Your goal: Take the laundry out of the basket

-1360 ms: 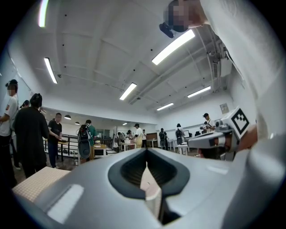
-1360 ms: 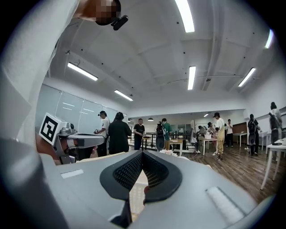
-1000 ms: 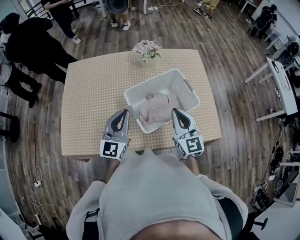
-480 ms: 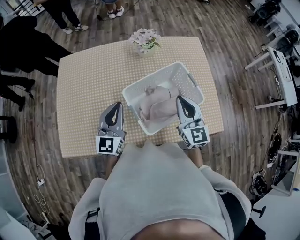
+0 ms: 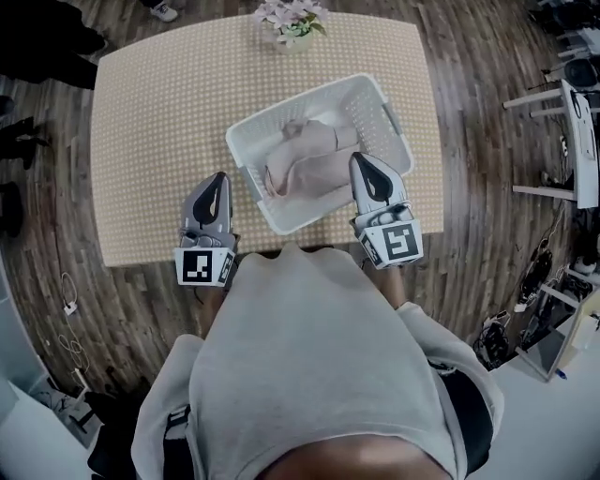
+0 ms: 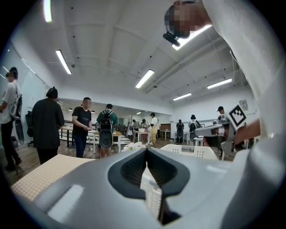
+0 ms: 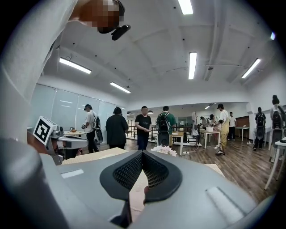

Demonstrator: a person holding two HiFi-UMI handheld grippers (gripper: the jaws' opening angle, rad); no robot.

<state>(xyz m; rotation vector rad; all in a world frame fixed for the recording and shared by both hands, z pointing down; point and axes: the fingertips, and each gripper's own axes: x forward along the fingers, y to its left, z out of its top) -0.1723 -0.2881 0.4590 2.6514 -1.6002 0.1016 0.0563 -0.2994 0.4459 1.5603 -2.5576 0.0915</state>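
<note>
Nearest you, the left tongs (image 5: pixel 217 180) hang over the desk (image 5: pixel 150 122) near its front edge, just beside the basket (image 5: pixel 309 94) on its left. Their jaws are pressed together at the tips with nothing between them. The right tongs (image 5: pixel 363 161) sit over the basket's near right rim, tips above the laundry (image 5: pixel 305 159). Their jaws are likewise together and hold nothing; the pale pink cloth shows only through the gap behind the tips. The laundry lies bundled inside the basket, none of it out on the desk. Beyond the basket, flowers (image 5: pixel 292 17) stand at the desk's far edge. Judged step: the approach, before any grasp. Your next move calls for parting the right jaws, dipping them into the bundle, and closing on a fold thick enough to lift clear of the rim.
</note>
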